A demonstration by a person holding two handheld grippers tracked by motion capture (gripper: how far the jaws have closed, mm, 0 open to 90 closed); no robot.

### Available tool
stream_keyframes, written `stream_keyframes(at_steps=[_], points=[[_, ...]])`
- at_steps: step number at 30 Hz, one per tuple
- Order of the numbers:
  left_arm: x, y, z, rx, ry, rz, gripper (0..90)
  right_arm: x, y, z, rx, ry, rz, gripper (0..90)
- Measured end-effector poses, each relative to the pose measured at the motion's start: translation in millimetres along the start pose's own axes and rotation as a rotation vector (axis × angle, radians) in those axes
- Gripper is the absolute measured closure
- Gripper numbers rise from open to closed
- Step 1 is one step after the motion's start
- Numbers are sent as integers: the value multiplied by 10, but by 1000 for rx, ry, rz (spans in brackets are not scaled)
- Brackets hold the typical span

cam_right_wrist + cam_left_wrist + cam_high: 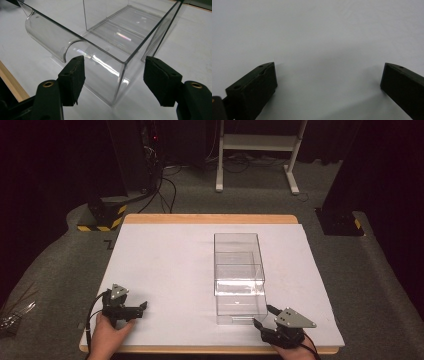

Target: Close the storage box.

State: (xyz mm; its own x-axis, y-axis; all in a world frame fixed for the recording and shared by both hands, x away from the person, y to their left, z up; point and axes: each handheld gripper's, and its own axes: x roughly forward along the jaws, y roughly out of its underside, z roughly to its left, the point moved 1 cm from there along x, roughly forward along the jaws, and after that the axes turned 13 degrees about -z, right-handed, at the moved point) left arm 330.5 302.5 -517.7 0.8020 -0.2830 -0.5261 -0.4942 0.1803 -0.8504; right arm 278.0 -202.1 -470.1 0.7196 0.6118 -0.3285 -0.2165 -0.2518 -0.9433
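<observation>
Clear plastic box (239, 277) stood open-topped on the white table (165, 270), right of centre, its near end close to the front edge and just ahead of the right claw (263, 317). In the high view it read as two clear parts, a taller one at the far end and a lower one drawn out toward the person; whether these were a drawer in a sleeve or two nested bins could not be settled. Thin, rigid walls suggested a light, stiff object, probably smooth and slippery under the pads and liable to crack or skate away if squeezed hard. The near end carried a curved lip (50, 37) like a pull handle; that lip, or a single upright wall taken from above, was judged the soundest place to grip. In the right gripper view the right claw stood partly open, with the near corner of the box (122, 62) showing between its jaws; the pads (73, 75) pressed on nothing, and the claw held nothing. The left claw (139, 307) lay well apart from the box at the front left of the table, jaws wide over bare white surface, empty. Transparency and glare made wall edges, the floor of the box and any contents hard to read; it appeared empty.
</observation>
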Motion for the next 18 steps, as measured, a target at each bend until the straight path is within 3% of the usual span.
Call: stream_keyframes(at_steps=[11, 18], points=[[0, -1, 2, 3, 0, 0, 7, 87, -28, 14, -6, 16, -1, 306], [0, -1, 3, 3, 0, 1, 7, 165, -44, -11, -7, 77, -6, 207]])
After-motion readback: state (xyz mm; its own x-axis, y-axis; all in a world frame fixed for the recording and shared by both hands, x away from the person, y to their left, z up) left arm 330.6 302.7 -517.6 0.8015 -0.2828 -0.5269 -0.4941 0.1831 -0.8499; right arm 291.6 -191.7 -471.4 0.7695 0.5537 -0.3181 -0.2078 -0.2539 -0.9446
